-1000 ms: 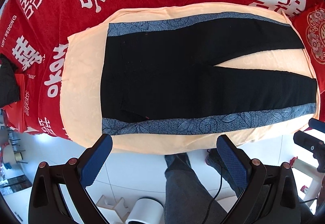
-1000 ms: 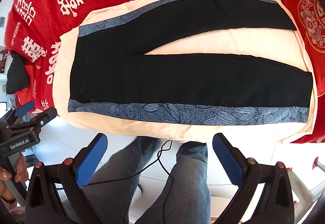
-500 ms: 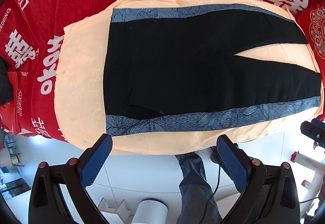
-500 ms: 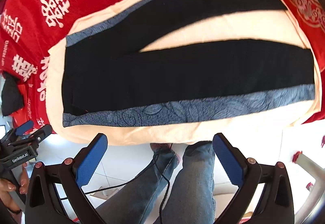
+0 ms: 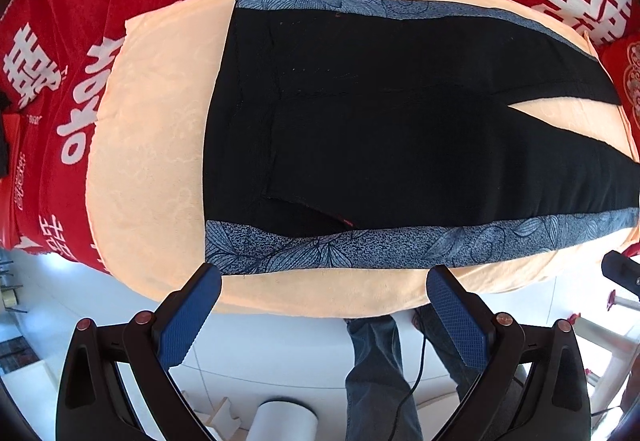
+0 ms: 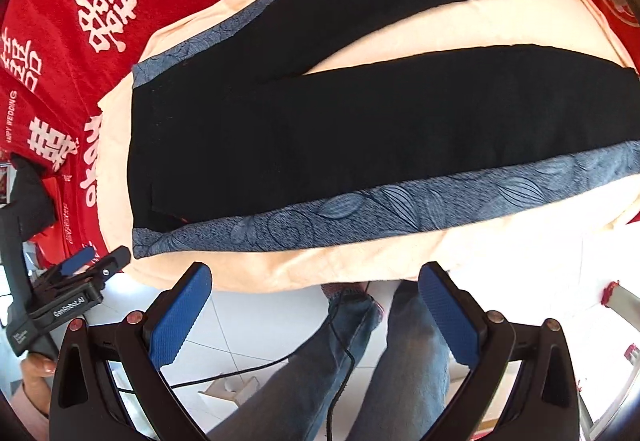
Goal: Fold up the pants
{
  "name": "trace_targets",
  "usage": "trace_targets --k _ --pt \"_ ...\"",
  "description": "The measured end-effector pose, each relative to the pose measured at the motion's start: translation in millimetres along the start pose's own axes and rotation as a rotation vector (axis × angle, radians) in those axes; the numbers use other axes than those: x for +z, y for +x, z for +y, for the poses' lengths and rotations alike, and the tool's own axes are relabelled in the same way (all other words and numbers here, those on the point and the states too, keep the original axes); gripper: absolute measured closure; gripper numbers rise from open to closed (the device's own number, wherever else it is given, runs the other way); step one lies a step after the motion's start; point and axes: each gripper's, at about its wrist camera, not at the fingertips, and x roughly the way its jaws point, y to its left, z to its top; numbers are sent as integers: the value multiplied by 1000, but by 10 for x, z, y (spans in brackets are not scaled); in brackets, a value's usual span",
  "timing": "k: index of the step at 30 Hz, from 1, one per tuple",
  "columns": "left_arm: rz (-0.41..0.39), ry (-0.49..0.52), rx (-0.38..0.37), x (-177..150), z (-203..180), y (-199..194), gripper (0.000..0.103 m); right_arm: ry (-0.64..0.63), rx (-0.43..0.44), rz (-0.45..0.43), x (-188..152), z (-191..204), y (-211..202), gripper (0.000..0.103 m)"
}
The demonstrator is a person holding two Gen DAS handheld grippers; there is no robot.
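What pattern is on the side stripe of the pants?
The side stripe is speckled blue-grey with dark outlined leaves, against black pants; clearest in the left wrist view.

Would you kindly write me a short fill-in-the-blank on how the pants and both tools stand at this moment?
1. The pants lie flat on a ____-coloured cloth.
2. Both the left tool and the right tool are ____.
3. The patterned side stripe is ____.

Missing words: peach; open; blue

Bright daylight, both views sharp. Heavy fisheye bending, dark vignette at the corners. White floor (image 6: 256, 325) blown out, strongest glare at lower right of right wrist view. Black pants (image 5: 400, 129) lost nearly all fabric detail. Shadows faint.
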Motion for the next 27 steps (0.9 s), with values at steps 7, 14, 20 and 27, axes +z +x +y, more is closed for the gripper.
trace_targets --k 7,14,20,27 --pt "-61 -91 -73 -80 170 341 0 23 182 18 28 -32 327 0" --pt "-126 -181 -192 -289 390 661 0 38 453 131 -67 57 912 27" --pt "-113 -316 -365 -466 628 988 0 73 572 220 -209 122 1577 31" --pt "-107 -476 -524 -431 823 1263 0 206 681 172 -144 -4 1870 31"
